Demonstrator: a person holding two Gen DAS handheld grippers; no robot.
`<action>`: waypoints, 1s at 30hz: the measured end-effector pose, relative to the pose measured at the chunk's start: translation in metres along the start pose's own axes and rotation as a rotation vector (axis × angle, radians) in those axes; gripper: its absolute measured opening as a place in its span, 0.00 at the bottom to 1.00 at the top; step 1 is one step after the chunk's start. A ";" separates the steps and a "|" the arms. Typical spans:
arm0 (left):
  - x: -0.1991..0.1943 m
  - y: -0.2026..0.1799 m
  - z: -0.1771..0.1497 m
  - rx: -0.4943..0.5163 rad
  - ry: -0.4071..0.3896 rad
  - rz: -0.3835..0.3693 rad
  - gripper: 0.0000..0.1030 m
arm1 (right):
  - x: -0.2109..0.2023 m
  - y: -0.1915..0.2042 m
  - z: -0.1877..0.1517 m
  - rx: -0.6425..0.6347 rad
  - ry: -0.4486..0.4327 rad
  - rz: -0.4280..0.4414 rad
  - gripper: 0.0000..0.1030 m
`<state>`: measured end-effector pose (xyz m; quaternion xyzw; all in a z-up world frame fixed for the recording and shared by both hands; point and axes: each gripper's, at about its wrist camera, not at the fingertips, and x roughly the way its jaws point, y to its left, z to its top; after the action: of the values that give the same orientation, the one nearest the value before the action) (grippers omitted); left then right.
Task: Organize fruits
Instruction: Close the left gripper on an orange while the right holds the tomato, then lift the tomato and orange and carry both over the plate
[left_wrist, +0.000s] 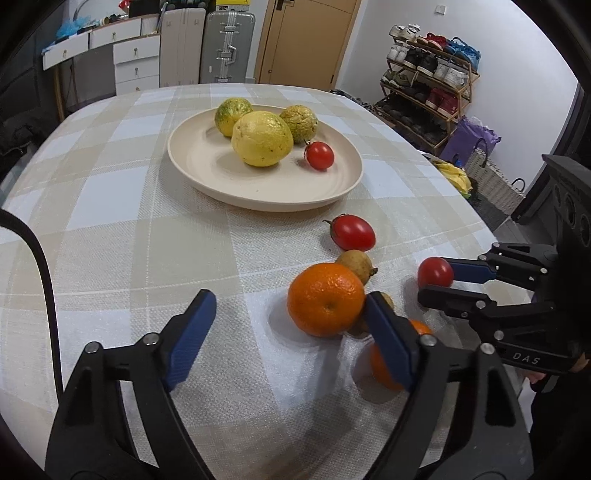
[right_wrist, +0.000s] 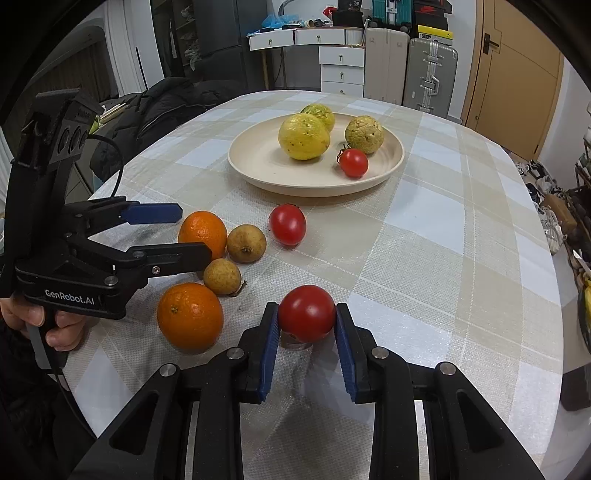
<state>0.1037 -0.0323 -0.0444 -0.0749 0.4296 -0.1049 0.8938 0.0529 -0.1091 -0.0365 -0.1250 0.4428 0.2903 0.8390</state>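
Beside my left gripper (right_wrist: 192, 232), only the right view showed both oranges whole. My right gripper (right_wrist: 306, 317) clamped a tomato (right_wrist: 306, 312); the left gaped, touching nothing.

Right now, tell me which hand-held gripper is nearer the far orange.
Left. The left hand-held gripper has its fingers either side of the far orange; the right hand-held gripper sits apart, shut on a tomato.

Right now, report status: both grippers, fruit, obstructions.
Right gripper shut on tomato. Left gripper open beside orange. Plate path clear.
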 end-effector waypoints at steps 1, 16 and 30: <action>0.000 0.000 0.000 -0.003 0.000 -0.014 0.72 | 0.000 0.000 0.000 0.000 0.000 0.001 0.29; -0.004 -0.002 -0.001 -0.017 0.011 -0.121 0.37 | 0.004 -0.001 0.000 0.007 0.002 -0.001 0.29; -0.027 -0.002 0.003 0.025 -0.107 0.001 0.37 | -0.006 -0.008 0.009 0.079 -0.099 -0.004 0.29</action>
<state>0.0891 -0.0269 -0.0221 -0.0691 0.3799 -0.1054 0.9164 0.0614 -0.1135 -0.0270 -0.0782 0.4118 0.2767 0.8647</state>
